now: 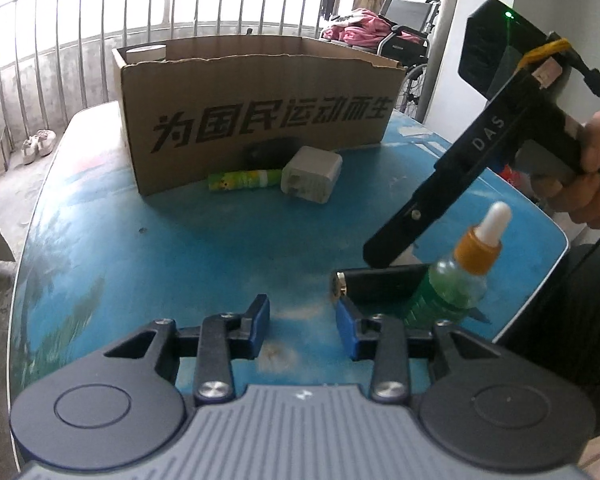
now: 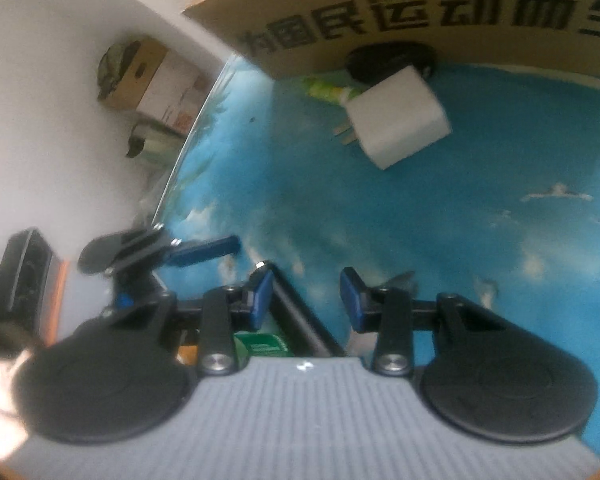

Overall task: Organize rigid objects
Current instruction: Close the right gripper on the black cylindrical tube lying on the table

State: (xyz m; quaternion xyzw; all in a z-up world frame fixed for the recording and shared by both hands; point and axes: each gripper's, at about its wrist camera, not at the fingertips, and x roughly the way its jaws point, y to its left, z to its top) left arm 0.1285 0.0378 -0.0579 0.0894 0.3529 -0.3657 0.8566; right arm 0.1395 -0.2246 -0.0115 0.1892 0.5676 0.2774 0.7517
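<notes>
A round table [image 1: 160, 240] with a blue printed top carries the things. A cardboard box [image 1: 260, 108] with black lettering stands toward the far edge. Just in front of its near wall three items are seen close together: a white plug adapter [image 1: 311, 174], a green tube [image 1: 244, 180] lying on its side and touching the adapter, and a dark object [image 1: 268, 151] behind them against the box, too shadowed to be made out.

Near the right edge of the table a green dropper bottle [image 1: 460, 280] with an orange collar and white bulb is seen, tilted, beside a flat black object [image 1: 384, 284] with a brass-coloured corner.

The left gripper [image 1: 302, 330] is held low over the near part of the table — its blue-padded jaws stand apart, with only bare tabletop between them. One of its pads lies just beside the black object; contact cannot be told.

The right gripper [image 2: 306, 300], gripped by a hand [image 1: 592, 184], points down at the black object and the bottle. In its own blurred view the jaws are parted, and the black object's edge passes close by the left pad — no grip is shown.
</notes>
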